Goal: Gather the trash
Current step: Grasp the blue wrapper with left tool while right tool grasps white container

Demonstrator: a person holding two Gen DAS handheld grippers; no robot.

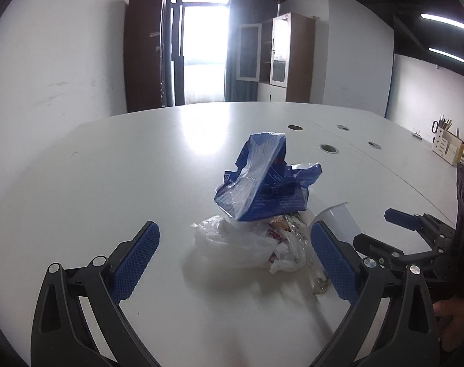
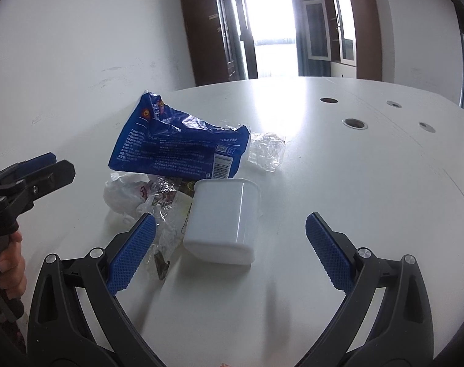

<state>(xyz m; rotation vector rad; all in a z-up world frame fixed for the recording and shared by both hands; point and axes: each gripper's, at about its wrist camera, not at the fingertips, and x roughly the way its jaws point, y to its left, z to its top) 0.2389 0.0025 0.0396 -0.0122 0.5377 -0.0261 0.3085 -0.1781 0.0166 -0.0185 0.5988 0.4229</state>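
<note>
A pile of trash lies on the white table [image 1: 109, 183]. A crumpled blue wrapper [image 1: 262, 183] rests on top of a white plastic bag [image 1: 235, 241] and clear wrappers. My left gripper [image 1: 235, 260] is open, its jaws on either side of the white bag. In the right wrist view the blue wrapper [image 2: 177, 146] lies behind a white plastic container [image 2: 222, 217] on its side, with a clear wrapper [image 2: 265, 150] to the right. My right gripper [image 2: 229, 250] is open, just in front of the container. The container also shows in the left wrist view [image 1: 339, 217].
The table has round cable holes [image 1: 330, 148] toward the back right. A pen holder box [image 1: 446, 146] stands at the far right edge. Cabinets and a bright window stand behind the table. The left gripper shows in the right wrist view [image 2: 33, 177], at the left.
</note>
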